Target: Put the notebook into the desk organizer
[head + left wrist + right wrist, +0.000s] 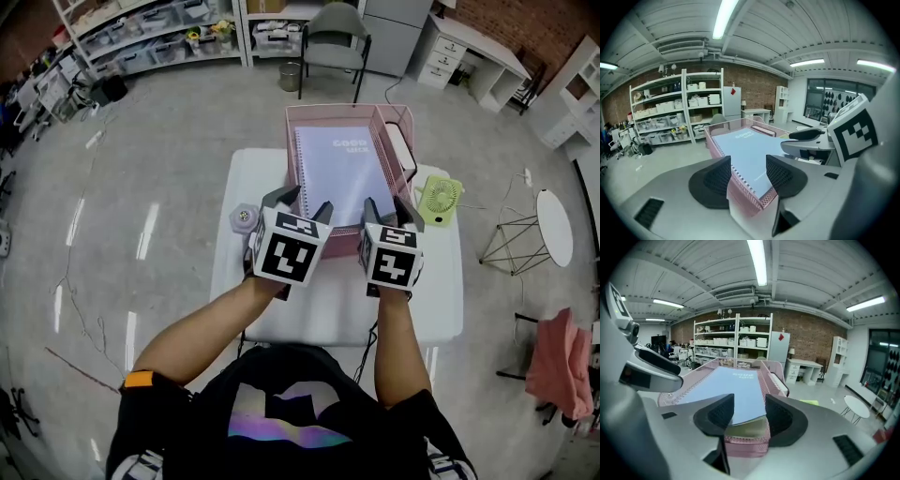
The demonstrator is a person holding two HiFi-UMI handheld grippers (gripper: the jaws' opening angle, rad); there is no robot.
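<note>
The notebook (336,173) lay in the desk organizer (298,117) on the table (328,309), a fan (439,199) just right of it. My left gripper (302,202) and right gripper (388,208) sat at its near corners.

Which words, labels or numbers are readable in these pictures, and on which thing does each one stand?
"GOOD": top line on the notebook cover.
The smaller line printed under it: too blurred to read.
Nothing else here is readable.

Head view looks down; gripper views share notebook (333,178).
</note>
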